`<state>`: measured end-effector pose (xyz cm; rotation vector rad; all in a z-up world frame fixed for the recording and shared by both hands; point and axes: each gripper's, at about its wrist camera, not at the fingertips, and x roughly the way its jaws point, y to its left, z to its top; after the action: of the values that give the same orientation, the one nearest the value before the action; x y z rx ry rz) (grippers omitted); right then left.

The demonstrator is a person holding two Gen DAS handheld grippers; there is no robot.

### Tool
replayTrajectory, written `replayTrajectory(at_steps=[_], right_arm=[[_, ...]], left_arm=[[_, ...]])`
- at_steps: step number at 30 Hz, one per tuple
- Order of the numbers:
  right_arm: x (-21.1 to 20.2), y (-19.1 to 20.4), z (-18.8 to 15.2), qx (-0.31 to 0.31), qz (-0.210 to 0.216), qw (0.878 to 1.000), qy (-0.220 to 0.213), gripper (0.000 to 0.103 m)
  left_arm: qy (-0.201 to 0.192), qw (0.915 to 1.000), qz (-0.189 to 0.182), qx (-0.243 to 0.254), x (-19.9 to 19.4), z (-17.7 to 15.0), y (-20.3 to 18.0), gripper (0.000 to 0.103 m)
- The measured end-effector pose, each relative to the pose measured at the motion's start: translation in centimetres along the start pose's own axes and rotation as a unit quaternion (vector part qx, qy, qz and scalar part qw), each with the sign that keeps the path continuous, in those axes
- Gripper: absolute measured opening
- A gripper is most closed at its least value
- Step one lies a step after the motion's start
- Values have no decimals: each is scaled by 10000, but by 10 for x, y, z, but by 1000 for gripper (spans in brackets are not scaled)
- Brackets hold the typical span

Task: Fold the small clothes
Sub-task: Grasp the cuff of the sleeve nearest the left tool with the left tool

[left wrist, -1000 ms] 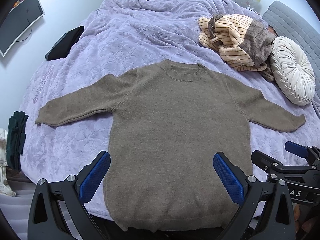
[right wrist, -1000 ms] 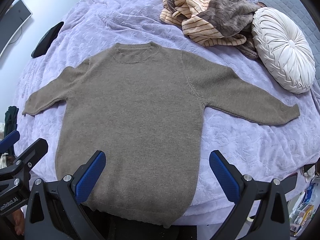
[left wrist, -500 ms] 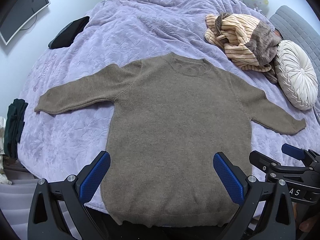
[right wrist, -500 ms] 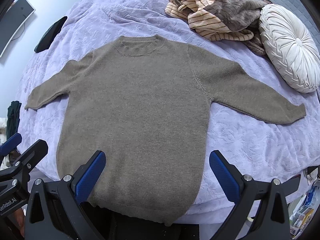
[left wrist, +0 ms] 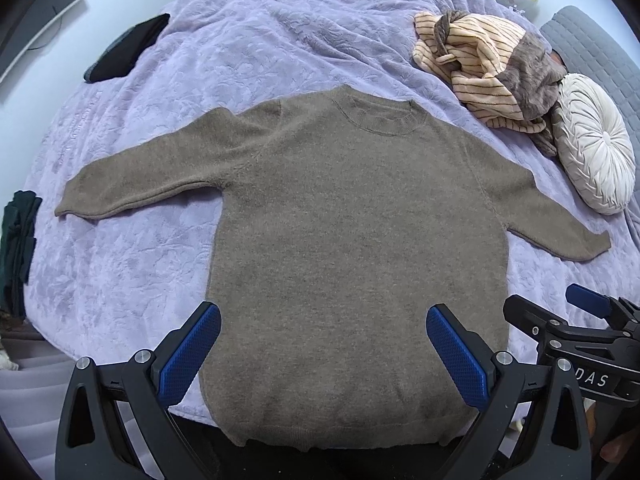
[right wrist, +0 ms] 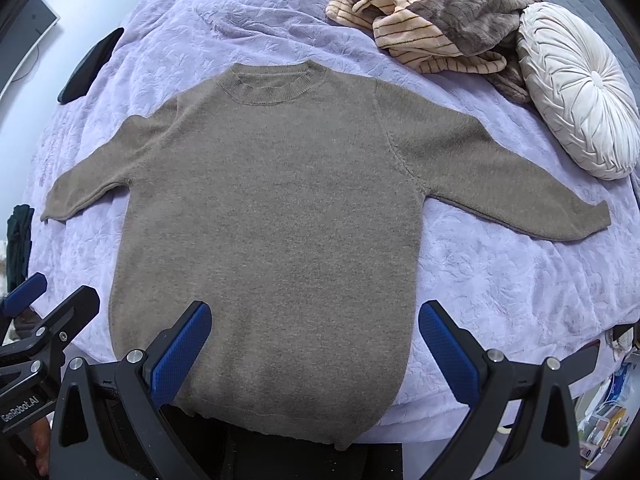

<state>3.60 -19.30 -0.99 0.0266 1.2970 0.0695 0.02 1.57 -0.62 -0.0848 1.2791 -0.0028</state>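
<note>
Sweater: I see a brown knit sweater (left wrist: 356, 248) spread flat on the bed, front or back up I cannot tell, neck ribbing toward the far side, hem at the near edge and hanging a little over it.
Sleeves: both are stretched outward and angled slightly down; the left sleeve (left wrist: 136, 180) ends well short of the bed's side, the right sleeve (right wrist: 516, 192) ends near the round cushion.
Left hand-held gripper: my left hand-held gripper (left wrist: 324, 354) hovers over the lower part of the sweater, released, blue pads wide apart and holding nothing.
Right hand-held gripper: my right hand-held gripper (right wrist: 316, 354) is likewise released above the hem area, one pad over the knit, the other over bare bedspread, empty.
Bed: a lilac textured bedspread (left wrist: 248, 60) covers the bed under everything.
Loose pile: a striped cream and grey-brown plush garment (right wrist: 432, 20) lies crumpled beyond the right shoulder, apart from the sweater.
Cushion: a round white pleated cushion (right wrist: 580, 92) sits just beside that pile, touching it.
Dark item: a black folded thing (left wrist: 128, 48) rests at the far left of the bed.
Bed's left side: dark green cloth (left wrist: 18, 240) hangs or is stacked there; I cannot tell which.
Containers: I see none holding clothes.
</note>
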Motion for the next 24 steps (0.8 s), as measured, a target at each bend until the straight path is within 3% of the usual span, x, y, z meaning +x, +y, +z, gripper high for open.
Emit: replayTrajectory(at_steps=[14,19,24], right_arm=[[23,50,7,151,-275,9991,285,103],[37,91,11,-47,-199,9991,376,103],[55,138,13,-277,-39,9985,476,103]], left_arm=[[349,9975,-608,2,40,9,58,103],[172,9941,-797,-712,56,22,134,103],[-213,9850,-628,-1594,78,39,239,103]])
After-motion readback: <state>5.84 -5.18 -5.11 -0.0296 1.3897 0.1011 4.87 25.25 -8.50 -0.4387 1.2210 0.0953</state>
